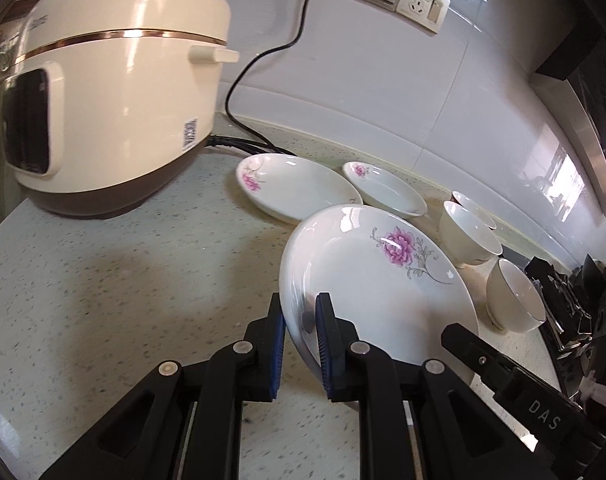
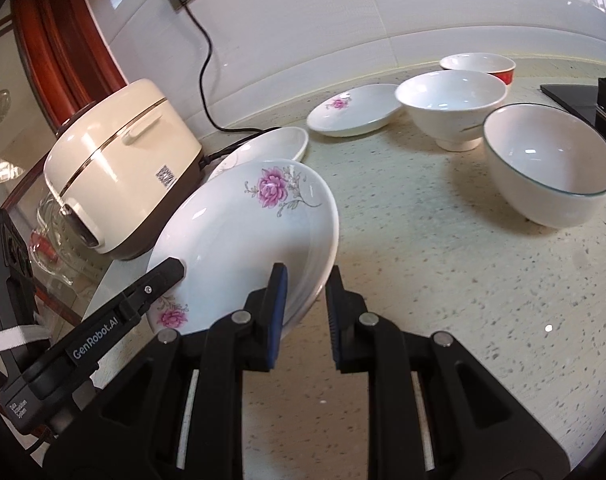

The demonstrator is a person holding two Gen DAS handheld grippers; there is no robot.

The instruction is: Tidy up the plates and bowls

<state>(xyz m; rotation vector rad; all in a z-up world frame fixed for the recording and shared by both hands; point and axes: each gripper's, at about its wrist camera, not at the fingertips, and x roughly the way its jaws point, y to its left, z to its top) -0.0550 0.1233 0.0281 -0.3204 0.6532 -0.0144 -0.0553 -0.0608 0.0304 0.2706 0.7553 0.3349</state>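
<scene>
Speckled pale countertop (image 1: pixel 123 280) under me, white tiled wall behind, and I've got both tongs on one flowered plate (image 1: pixel 375 280). My left gripper (image 1: pixel 299 344) has its blue pads closed down on the plate's near-left rim, one pad under, one over. My right gripper (image 2: pixel 303 312) straddles the rim on the opposite side; the left pad is on the plate's face, the right finger looks just off the underside, so I can't tell if that grip is fully closed. That plate sits tilted, lifted off the counter between the two tools. Ahead of the left gripper lie two more flowered plates (image 1: pixel 295 188), side by side near the wall. Beyond the right gripper stand three bowls: a green-rimmed bowl (image 2: pixel 551 176) nearest, a white bowl (image 2: pixel 451 108) behind, a red-sided bowl (image 2: pixel 479 66) farthest. Far left of both sits a cream rice cooker (image 1: pixel 115 112), its black cord (image 1: pixel 263 60) running up to the wall socket.
</scene>
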